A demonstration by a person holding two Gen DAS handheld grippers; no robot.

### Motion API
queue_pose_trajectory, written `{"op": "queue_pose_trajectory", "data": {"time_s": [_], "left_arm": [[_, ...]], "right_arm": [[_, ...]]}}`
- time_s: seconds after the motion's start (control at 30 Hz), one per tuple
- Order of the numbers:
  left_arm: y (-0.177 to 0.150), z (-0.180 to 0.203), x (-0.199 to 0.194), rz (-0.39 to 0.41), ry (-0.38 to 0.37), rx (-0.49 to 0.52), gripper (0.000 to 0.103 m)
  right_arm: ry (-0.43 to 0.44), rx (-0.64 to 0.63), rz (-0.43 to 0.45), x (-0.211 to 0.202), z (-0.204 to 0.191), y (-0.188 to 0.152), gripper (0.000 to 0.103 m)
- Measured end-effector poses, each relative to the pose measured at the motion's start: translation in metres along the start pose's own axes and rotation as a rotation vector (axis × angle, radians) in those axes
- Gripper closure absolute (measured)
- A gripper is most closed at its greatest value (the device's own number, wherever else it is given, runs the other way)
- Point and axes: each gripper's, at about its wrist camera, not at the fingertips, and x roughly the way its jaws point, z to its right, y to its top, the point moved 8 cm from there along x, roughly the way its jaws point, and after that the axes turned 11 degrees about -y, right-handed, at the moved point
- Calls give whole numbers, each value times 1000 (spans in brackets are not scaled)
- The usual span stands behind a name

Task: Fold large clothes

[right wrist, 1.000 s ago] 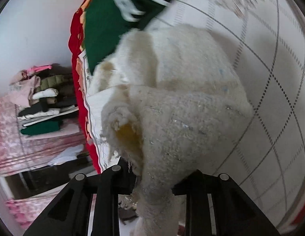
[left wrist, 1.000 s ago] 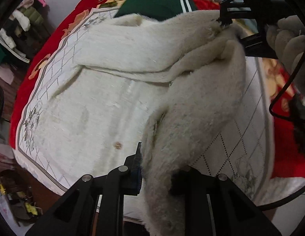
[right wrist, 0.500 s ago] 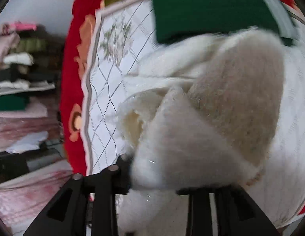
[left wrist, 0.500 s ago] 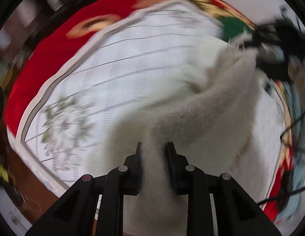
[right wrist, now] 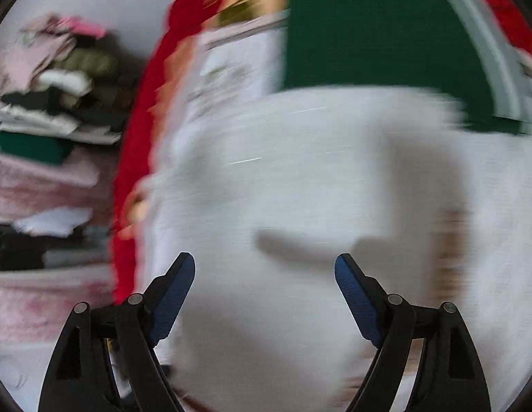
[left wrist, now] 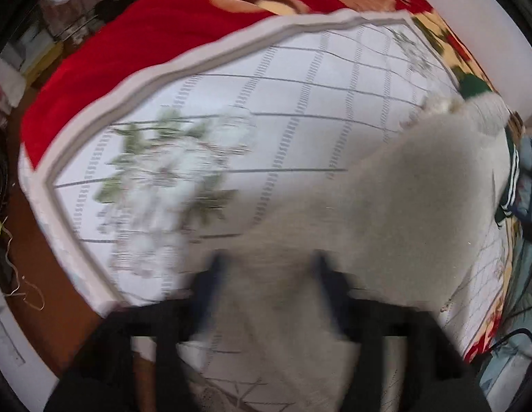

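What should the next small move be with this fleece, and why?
Probably draw both grippers back and regrasp an edge. The right gripper is open, with the fleece lying flat on the bed; the left gripper looks open too, though blurred.

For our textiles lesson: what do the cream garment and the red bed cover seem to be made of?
Cream garment: probably fleece or faux fur, matte; its edge looks fuzzy, though motion blur hides detail. Red bed cover: likely plush printed fabric, soft sheen, floral pattern.

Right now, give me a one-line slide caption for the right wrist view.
Right gripper open above the white fleece garment on the bed, green garment beyond; motion-blurred.
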Motion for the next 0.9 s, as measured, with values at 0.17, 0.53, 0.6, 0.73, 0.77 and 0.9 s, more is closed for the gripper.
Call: {"op": "queue_pose_trajectory", "data": {"time_s": [0.17,0.53,0.6,0.73,0.77,0.9], "left_arm": [[2,5,31,19,109,6,10],[15,-16,26,26,216,1,4],[11,-20,1,57,210,-30,4],[-2,-34,-40,99,188,-115,5],[-6,-36,-43,96,184,-131,5],[-19,-18,-23,45,144,-109,5]], "right_arm": [[23,126,-53,31,96,1,16],[275,200,-33,56,97,-3,71],[278,266,-15,42,108,-12,78],[226,397,19,-5,154,-71,80],[206,424,16,-17,167,-92,80],[44,517,-64,-56,239,-202,80]]}}
